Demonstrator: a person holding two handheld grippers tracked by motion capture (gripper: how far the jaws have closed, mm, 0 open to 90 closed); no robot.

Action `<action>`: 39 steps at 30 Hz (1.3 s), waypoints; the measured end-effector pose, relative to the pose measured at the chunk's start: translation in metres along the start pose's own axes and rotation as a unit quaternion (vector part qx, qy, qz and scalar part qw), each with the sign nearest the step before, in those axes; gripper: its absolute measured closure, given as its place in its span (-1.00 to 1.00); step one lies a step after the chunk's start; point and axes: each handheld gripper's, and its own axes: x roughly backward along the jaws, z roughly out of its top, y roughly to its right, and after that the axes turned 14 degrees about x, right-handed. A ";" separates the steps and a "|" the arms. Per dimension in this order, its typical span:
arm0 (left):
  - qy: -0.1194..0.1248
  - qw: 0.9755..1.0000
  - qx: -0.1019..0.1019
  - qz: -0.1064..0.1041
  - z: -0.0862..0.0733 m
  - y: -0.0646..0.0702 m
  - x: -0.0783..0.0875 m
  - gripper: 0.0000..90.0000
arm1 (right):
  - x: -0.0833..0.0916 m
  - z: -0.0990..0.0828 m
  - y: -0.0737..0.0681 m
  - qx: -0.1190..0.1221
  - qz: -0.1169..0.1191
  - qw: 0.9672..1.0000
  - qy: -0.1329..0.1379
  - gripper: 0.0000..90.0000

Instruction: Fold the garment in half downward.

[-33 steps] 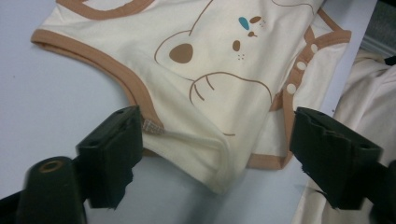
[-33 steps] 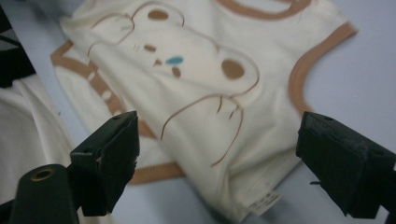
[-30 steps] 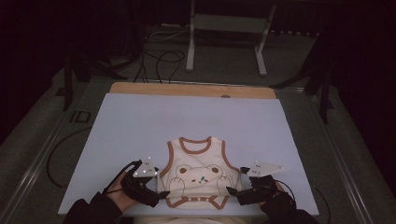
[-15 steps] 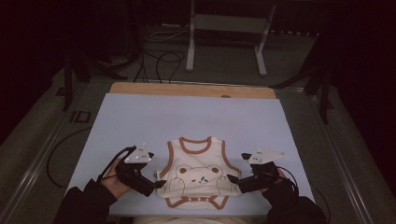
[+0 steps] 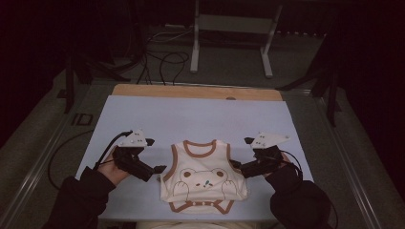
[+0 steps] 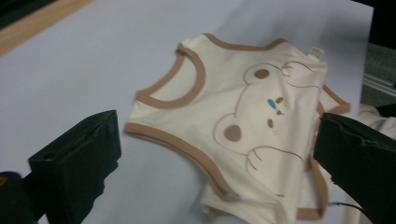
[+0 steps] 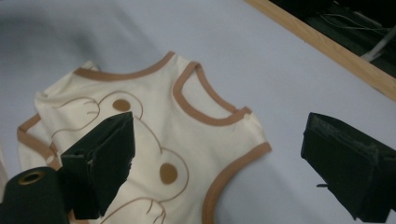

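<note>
- A dark room is seen around the desk (image 5: 143, 114), which is covered by a pale blue-grey sheet with a wooden strip (image 5: 191, 91) along its far edge; a grey floor with black cables (image 5: 162, 62) and a metal stand (image 5: 229, 43) lies beyond it.
- A cream baby vest (image 5: 203, 176) with brown trim and a bear print is laid flat near the middle of the near edge, neck toward the far edge; its lower hem is folded and bunched.
- The person's body is cut off at the near edge, and only dark sleeves (image 5: 76, 200) and hands are made out.
- The left gripper (image 5: 160, 169) is held just beside the vest's left side, jaws spread wide, having just been opening, with nothing pressed between them.
- The right gripper (image 5: 239, 167) is held at the vest's right side, jaws likewise released and wide apart; whether a tip touches the cloth cannot be told.
</note>
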 end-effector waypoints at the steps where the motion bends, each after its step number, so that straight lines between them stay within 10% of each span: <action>1: 0.000 1.000 0.000 0.000 0.000 0.000 0.000 -0.96 | -0.001 0.001 0.002 -0.001 0.001 1.000 0.001 -0.78; 15: -0.010 1.000 -0.004 0.022 0.020 -0.016 -0.009 -1.00 | -0.023 0.017 0.021 0.006 0.034 0.999 0.001 -0.79; 28: -0.019 1.000 -0.017 -0.013 0.026 -0.028 -0.040 -1.00 | -0.051 0.004 0.043 -0.030 0.081 0.996 0.018 -0.79; 39: -0.020 1.000 0.005 -0.015 0.024 -0.044 -0.067 -1.00 | -0.076 -0.008 0.053 -0.039 0.076 0.996 -0.010 -0.72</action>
